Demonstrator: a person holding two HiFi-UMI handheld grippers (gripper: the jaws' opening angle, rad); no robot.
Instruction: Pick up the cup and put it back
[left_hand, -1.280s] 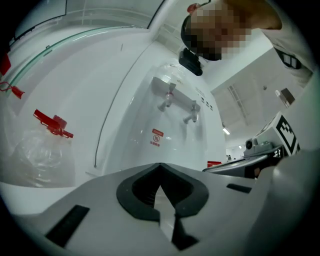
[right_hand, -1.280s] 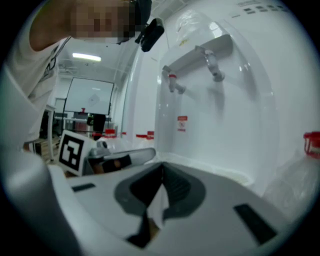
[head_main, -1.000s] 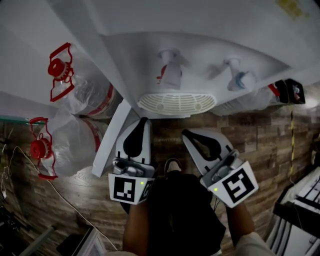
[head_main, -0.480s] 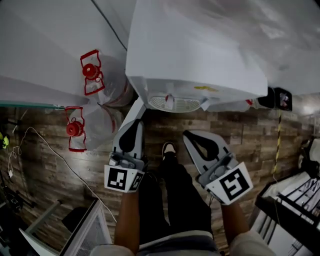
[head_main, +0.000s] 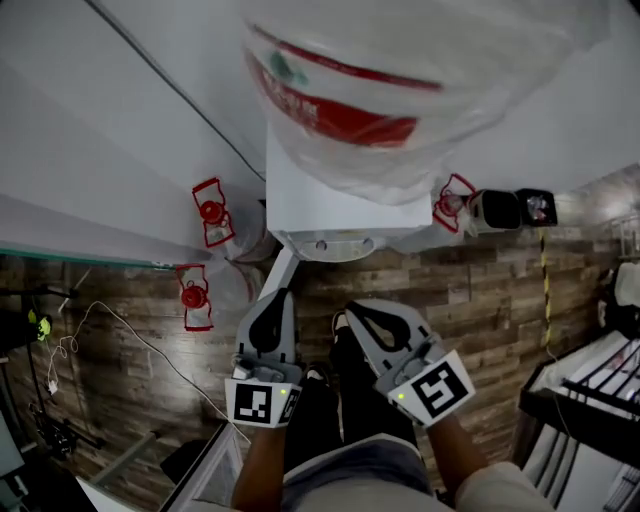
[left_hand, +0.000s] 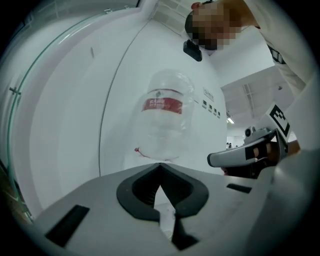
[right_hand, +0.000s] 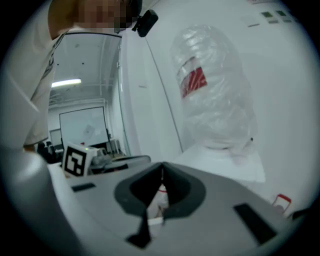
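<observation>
Wood-grain floor (head_main: 500, 300) fills the lower part of my head view, and a white water dispenser (head_main: 320, 215) stands on it against a pale wall. I take the dispenser as my landmark. On top of it sits a big clear bottle (head_main: 380, 90) wrapped in loose plastic with a red label; both gripper views look up at it (left_hand: 162, 120) (right_hand: 215, 95).

Just left of the dispenser, two spare bottles lie on the floor, one close to the wall with a red cap (head_main: 210, 212), the other in front of it (head_main: 193, 297). On the dispenser's right a third red cap (head_main: 452, 205) shows, with a small black box (head_main: 520, 207) beyond it. A thin white cable (head_main: 110, 320) trails well to the left.

In front of the dispenser I hold both tools low, side by side. The left gripper (head_main: 272, 300) (left_hand: 160, 165) has its jaws together with nothing held. The right gripper (head_main: 350, 308) (right_hand: 161, 167) is likewise closed on nothing.

I cannot make out the cup in any view.
</observation>
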